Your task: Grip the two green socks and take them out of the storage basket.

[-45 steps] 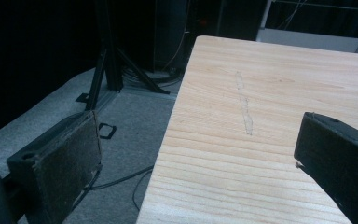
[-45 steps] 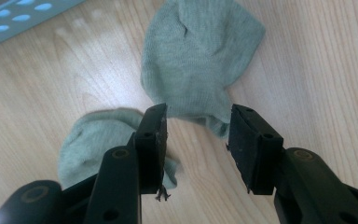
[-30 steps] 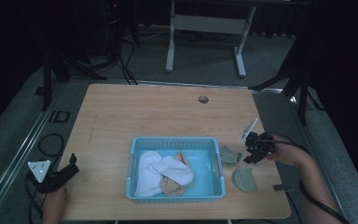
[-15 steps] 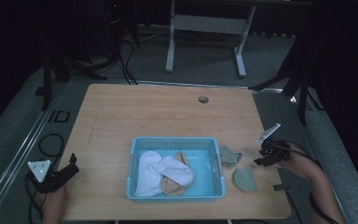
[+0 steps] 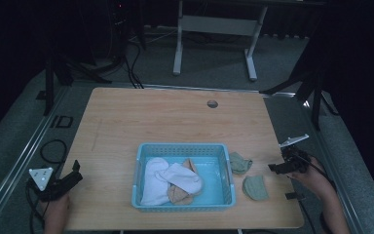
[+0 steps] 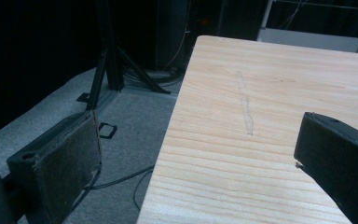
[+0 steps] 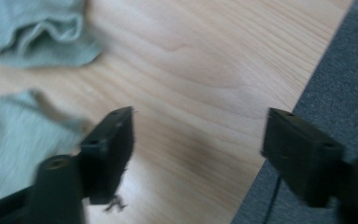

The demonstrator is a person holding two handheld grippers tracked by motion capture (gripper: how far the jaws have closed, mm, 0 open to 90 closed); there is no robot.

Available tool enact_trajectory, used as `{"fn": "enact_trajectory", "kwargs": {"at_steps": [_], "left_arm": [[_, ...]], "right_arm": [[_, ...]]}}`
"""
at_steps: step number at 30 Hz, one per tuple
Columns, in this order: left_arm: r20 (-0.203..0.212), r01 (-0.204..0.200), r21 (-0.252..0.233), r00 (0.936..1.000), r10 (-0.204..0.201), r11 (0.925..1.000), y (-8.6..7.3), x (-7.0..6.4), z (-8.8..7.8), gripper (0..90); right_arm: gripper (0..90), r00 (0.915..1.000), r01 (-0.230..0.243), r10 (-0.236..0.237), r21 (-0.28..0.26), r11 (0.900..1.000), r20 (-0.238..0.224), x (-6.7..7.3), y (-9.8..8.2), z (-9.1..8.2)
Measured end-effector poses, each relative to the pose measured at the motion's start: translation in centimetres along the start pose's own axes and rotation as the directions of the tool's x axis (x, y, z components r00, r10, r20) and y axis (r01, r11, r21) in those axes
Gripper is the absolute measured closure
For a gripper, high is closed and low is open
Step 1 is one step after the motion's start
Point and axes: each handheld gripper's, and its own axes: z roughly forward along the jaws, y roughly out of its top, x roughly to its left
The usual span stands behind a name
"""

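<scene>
Dark surroundings ring a grey carpeted floor [image 5: 24, 146], with black stands and cables at the back and a pale desk frame [image 5: 214, 29] beyond the far edge. At the centre stands a light wooden table [image 5: 165, 122] with a small round hole [image 5: 212, 104] near its far side.

At the near left corner of the table, the left gripper [image 5: 73, 174] is held by a hand [image 5: 56, 214], its grey three-cornered plate [image 5: 40, 176] on top and a black cable [image 5: 48, 151] looping on the floor beside it. Its own view shows the jaws spread wide with nothing between them, one over the floor and one over the table's left edge.

Near the table's front middle sits a light blue basket [image 5: 182, 204] holding white socks [image 5: 170, 178] and a tan sock [image 5: 180, 195] partly under them.

Just right of the basket, two grey-green socks lie on the bare wood: the farther sock [image 5: 239, 163] close to the basket's wall, the nearer sock [image 5: 255, 187] a little apart from it.

At the right edge, the right gripper [image 5: 276, 168] is held by the other hand [image 5: 314, 178], near both grey-green socks but apart from them. Its own view, somewhat blurred, shows its jaws released and wide, empty, over the table edge
</scene>
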Motion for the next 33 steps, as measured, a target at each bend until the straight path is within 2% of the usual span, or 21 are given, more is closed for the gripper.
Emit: {"fn": "enact_trajectory", "kwargs": {"at_steps": [3,5,8,9,11,14,17,20,21,23,25,26,28,29,30,31,33], "left_arm": [[0.0,0.002,-0.001,1.0,-0.002,1.0,0.0,0.0,0.0,0.7],[0.0,0.002,-0.001,1.0,-0.002,1.0,0.0,0.0,0.0,0.7],[0.001,0.002,-0.001,1.0,-0.002,1.0,0.0,0.0,0.0,0.7],[0.001,0.003,-0.001,1.0,-0.003,1.0,0.0,0.0,0.0,0.7],[0.002,0.003,-0.001,1.0,-0.003,1.0,0.0,0.0,0.0,0.7],[0.002,0.002,-0.001,1.0,-0.002,1.0,0.0,0.0,0.0,0.7],[0.003,0.004,-0.001,1.0,-0.004,1.0,0.0,0.0,0.0,0.7],[0.003,0.003,-0.001,1.0,-0.003,1.0,0.0,0.0,0.0,0.7],[0.003,0.004,-0.001,1.0,-0.004,1.0,0.0,0.0,0.0,0.7],[0.003,0.005,-0.001,1.0,-0.005,1.0,0.0,0.0,0.0,0.7],[0.003,0.004,-0.001,1.0,-0.004,1.0,0.0,0.0,0.0,0.7],[0.003,0.004,-0.001,1.0,-0.004,1.0,0.0,0.0,0.0,0.7],[0.003,0.005,-0.001,1.0,-0.005,1.0,0.0,0.0,0.0,0.7],[0.003,0.005,-0.001,1.0,-0.005,1.0,0.0,0.0,0.0,0.7],[0.003,0.004,0.0,1.0,-0.004,1.0,0.0,0.0,0.0,0.7],[0.003,0.005,0.0,1.0,-0.005,1.0,0.0,0.0,0.0,0.7],[0.003,0.005,0.001,1.0,-0.005,1.0,0.0,0.0,0.0,0.7]], "right_arm": [[15.5,0.9954,-0.095,0.095,-0.055,0.994,0.006,-0.3,-0.7,0.3],[14.3,0.9835,-0.18,0.181,-0.1,0.978,-0.002,-0.7,-1.2,0.4],[11.0,0.9731,-0.23,0.229,-0.144,0.962,-0.026,-0.9,-1.9,0.3],[10.5,0.9672,-0.254,0.252,-0.163,0.954,-0.03,-1.0,-2.3,0.3],[10.5,0.96,-0.276,0.28,-0.201,0.94,-0.011,-1.0,-2.8,0.3],[10.5,0.9578,-0.264,0.284,-0.251,0.931,0.047,-0.6,-3.7,0.5],[10.5,0.9473,-0.278,0.311,-0.292,0.915,0.075,-0.2,-4.6,0.6],[10.5,0.9299,-0.287,0.348,-0.36,0.888,0.118,0.4,-5.6,0.7],[10.5,0.9191,-0.291,0.369,-0.391,0.873,0.139,0.6,-5.9,0.6],[10.5,0.9077,-0.295,0.39,-0.424,0.856,0.156,0.8,-6.4,0.6],[10.5,0.8912,-0.312,0.424,-0.463,0.83,0.16,1.1,-7.0,0.4],[10.5,0.8872,-0.318,0.434,-0.474,0.821,0.157,1.2,-7.1,0.3],[10.5,0.8695,-0.314,0.462,-0.524,0.791,0.176,1.6,-7.8,0.2],[10.5,0.867,-0.311,0.467,-0.541,0.781,0.175,1.8,-8.0,0.1],[10.5,0.8587,-0.307,0.477,-0.56,0.77,0.186,2.0,-8.2,0.1],[10.5,0.8539,-0.298,0.484,-0.583,0.756,0.191,2.2,-8.5,0.1],[10.5,0.8509,-0.293,0.491,-0.609,0.737,0.186,2.5,-8.7,0.1]]}}
